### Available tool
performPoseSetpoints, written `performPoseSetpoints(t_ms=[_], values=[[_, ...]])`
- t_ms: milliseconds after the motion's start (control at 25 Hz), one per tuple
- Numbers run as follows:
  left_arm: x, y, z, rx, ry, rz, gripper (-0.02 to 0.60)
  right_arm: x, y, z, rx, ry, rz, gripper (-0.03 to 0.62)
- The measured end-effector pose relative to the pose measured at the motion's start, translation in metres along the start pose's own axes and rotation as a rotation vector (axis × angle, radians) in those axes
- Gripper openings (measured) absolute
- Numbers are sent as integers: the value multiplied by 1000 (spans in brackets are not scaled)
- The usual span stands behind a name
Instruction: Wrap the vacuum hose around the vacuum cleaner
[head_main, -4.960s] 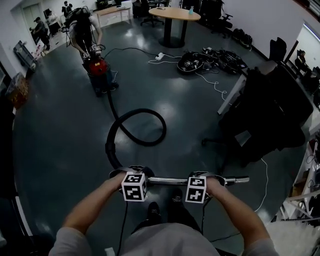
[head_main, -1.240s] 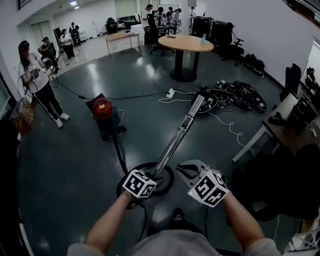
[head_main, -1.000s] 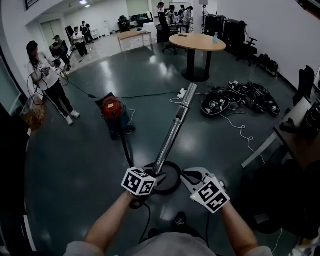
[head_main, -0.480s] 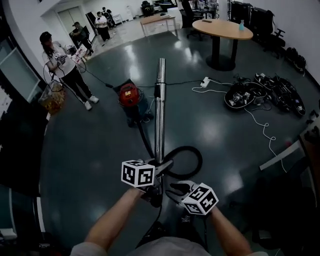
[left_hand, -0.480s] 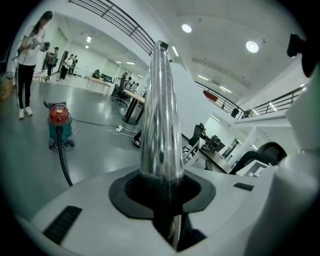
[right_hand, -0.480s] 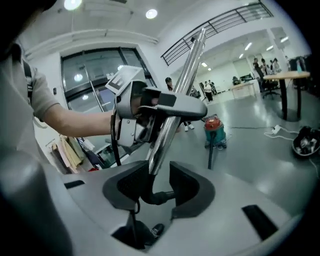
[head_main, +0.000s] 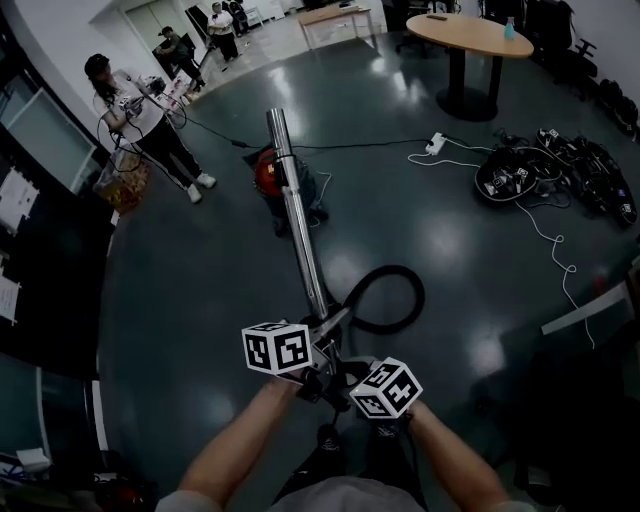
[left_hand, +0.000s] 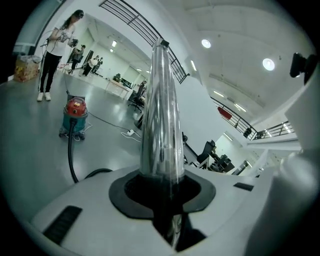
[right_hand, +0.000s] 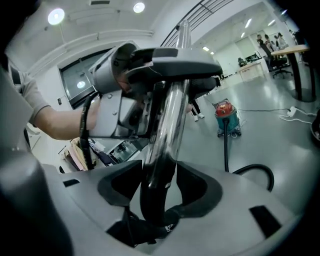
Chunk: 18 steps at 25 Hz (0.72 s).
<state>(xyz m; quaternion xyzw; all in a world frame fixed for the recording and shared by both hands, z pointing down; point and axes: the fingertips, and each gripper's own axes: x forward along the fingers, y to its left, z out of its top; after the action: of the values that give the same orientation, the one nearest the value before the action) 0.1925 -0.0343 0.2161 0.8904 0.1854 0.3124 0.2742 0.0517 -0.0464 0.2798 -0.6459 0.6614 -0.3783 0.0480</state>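
Presently, left claw (left_hand: 162, 192) was clamped on the steel wand (head_main: 300, 240), which slanted up and away. Right claw (right_hand: 159, 195), just beside it, had just been opening, jaws apart around the wand's dark lower end, not pressing. Hose (head_main: 420, 300) lay looped on the floor (head_main: 200, 300) beyond. Vacuum (head_main: 262, 172) stood farther off, unwrapped.

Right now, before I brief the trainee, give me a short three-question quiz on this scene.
1. True or false: the left gripper is shut on the metal wand.
2. The top of the vacuum cleaner is: A red, B yellow, C white.
3. Fill in: the black hose lies on the floor in a ___.
Key: 1 true; 2 A; 3 loop.
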Motion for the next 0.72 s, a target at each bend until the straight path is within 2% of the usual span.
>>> performPoseSetpoints(t_ms=[360,440,520,720], values=[[-15,31,2,-107,-83,55,112,43,-11,1,-12,75,-58,199],[-24,40,7,-129,-90,51,112,53,-8,5,-12,90,-80,172],[-31,51,13,-153,-91,20,112,63,-7,11,-13,96,-112,105],[-52,80,19,-156,-40,-88,114,89,-7,21,-32,134,-189,98]])
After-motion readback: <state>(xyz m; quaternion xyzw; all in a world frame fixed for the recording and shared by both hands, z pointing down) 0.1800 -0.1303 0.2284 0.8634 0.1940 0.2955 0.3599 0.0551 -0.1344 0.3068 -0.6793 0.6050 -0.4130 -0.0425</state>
